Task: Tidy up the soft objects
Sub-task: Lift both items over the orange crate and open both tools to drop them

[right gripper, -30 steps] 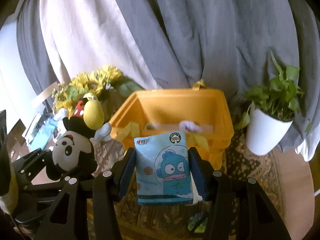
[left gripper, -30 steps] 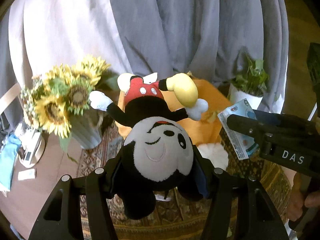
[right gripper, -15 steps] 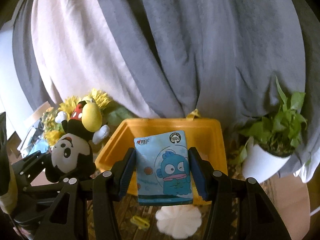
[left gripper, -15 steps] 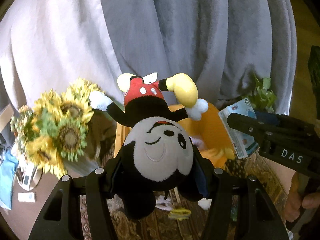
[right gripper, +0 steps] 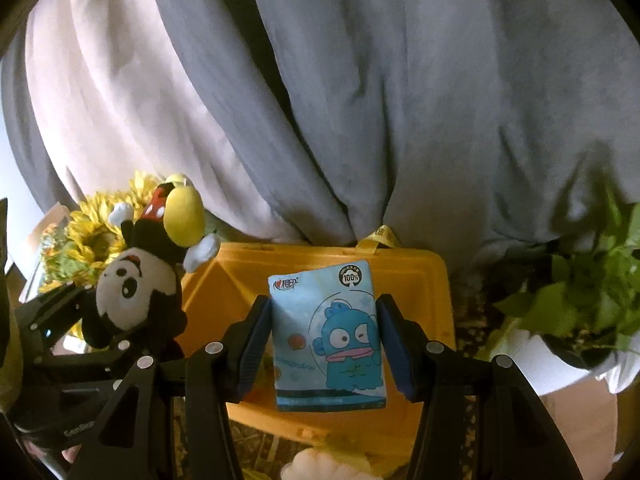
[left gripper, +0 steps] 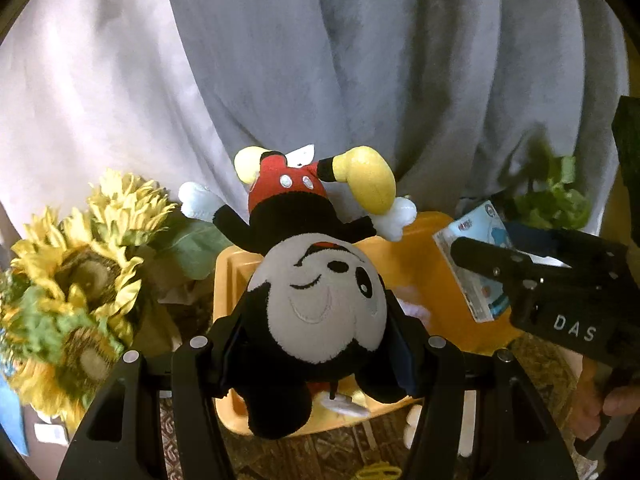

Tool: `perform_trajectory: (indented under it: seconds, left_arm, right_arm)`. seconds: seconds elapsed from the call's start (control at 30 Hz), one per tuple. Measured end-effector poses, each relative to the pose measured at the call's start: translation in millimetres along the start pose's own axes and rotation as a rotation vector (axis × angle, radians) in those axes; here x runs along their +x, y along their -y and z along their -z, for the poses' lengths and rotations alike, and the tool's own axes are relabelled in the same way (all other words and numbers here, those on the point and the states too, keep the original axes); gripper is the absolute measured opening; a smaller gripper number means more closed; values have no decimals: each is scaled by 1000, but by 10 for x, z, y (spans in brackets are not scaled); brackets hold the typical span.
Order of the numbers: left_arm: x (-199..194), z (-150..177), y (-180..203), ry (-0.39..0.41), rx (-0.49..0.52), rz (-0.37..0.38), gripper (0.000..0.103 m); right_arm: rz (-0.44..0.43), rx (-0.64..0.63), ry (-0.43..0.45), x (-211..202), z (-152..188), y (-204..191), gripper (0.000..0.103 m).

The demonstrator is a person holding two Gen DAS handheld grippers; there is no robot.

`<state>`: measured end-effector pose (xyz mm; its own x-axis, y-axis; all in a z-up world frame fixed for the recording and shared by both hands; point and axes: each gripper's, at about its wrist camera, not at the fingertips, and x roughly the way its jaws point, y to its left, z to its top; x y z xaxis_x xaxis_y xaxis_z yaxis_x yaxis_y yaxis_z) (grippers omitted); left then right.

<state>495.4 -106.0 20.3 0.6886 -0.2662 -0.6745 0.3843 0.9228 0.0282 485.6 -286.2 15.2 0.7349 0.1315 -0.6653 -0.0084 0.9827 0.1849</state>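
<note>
While my left gripper (left gripper: 316,344) clamps the mouse plush (left gripper: 320,300) by its head, upside down above the orange bin (left gripper: 424,280), my right gripper (right gripper: 326,340) pinches the blue tissue pack (right gripper: 328,336) upright over the same bin. Sunflowers (left gripper: 76,280) stand left of it, a potted plant (right gripper: 580,312) right, grey curtains (right gripper: 360,100) behind

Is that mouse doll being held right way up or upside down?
Upside down. The mouse doll sits head-down between the left tongs, its red shorts and yellow shoes pointing up toward the curtain.
</note>
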Motion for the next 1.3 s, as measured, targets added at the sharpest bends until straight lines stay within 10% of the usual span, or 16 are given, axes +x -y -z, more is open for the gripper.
perform_trajectory:
  seconds: [0.67,0.77,1.3]
  left_arm:
    - [1107,200,-95,-327,-24,78,70]
    - [1091,202,-80,-313,-19,39,87]
    - [329,213,-37,-142,-37,-99,93]
  right_arm:
    - [1,-13,-257,867,196,151,57]
    - [31,-9,-250,863,190,165,72]
    - [77,30,-113,182,147,173,72]
